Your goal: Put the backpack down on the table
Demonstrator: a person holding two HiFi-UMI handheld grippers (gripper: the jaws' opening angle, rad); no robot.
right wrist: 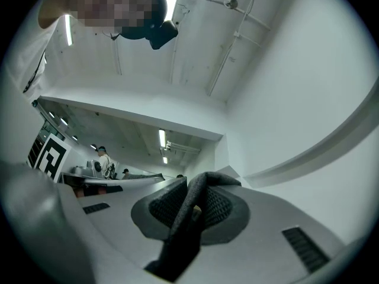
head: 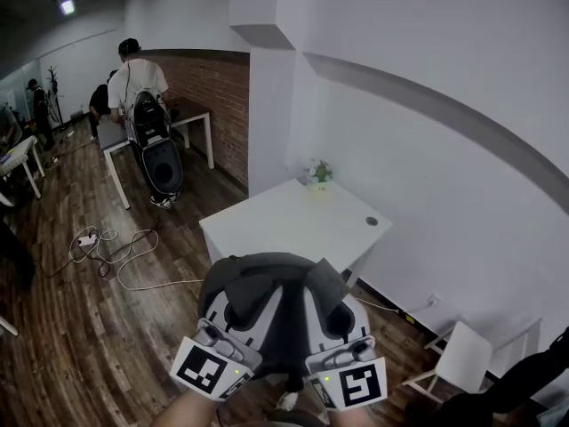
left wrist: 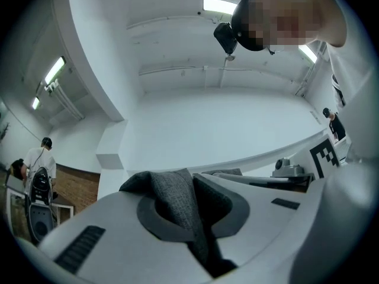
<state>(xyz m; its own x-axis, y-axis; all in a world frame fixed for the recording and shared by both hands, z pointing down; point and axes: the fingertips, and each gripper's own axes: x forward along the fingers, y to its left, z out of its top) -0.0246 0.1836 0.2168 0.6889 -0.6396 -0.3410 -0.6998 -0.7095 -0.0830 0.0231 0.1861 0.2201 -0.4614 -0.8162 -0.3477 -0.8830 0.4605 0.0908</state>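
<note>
The grey backpack (head: 271, 301) hangs in front of me, held up by both grippers just short of the near corner of the white table (head: 293, 225). My left gripper (head: 233, 320) is shut on a fold of its grey fabric (left wrist: 177, 206), which fills the slot between the jaws. My right gripper (head: 338, 320) is shut on a dark padded strap (right wrist: 189, 209) of the backpack. In the gripper views both grippers tilt upward toward the wall and ceiling. The backpack's lower part is hidden behind the grippers and my hands.
On the table stand a small potted plant (head: 320, 173) at its far edge and a round cable port (head: 372, 221). A white wall runs along the right. A white stool (head: 462, 358) sits lower right. Cables (head: 116, 247) lie on the wooden floor. A person (head: 142, 87) stands by a far desk.
</note>
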